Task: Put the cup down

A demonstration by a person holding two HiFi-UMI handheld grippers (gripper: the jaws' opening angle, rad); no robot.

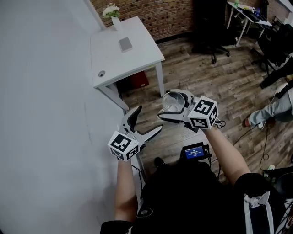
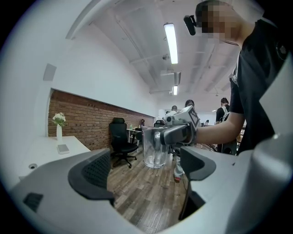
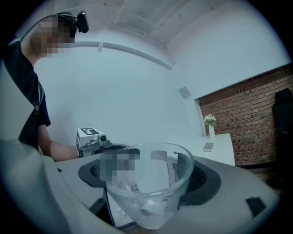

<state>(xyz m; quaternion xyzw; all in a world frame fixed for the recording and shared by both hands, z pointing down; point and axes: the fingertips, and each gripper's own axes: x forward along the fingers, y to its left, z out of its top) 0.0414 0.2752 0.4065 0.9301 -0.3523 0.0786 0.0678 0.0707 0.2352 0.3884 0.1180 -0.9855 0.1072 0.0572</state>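
Since the clear cup (image 3: pixel 151 183) looks light, stiff, slick and breakable, a mid-wall hold is advised, as now clamped by the right gripper (image 1: pixel 171 106), while the left gripper (image 1: pixel 149 119) is seen spread and empty.

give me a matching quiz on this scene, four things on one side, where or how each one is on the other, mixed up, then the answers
Things:
1. cup
2. left gripper
3. vase of flowers
4. office chair

Places or states:
a. at the far end of the white table
b. open, nothing between its jaws
c. on the wood floor by the brick wall
d. held in the right gripper, off the table

Pairs: 1-d, 2-b, 3-a, 4-c
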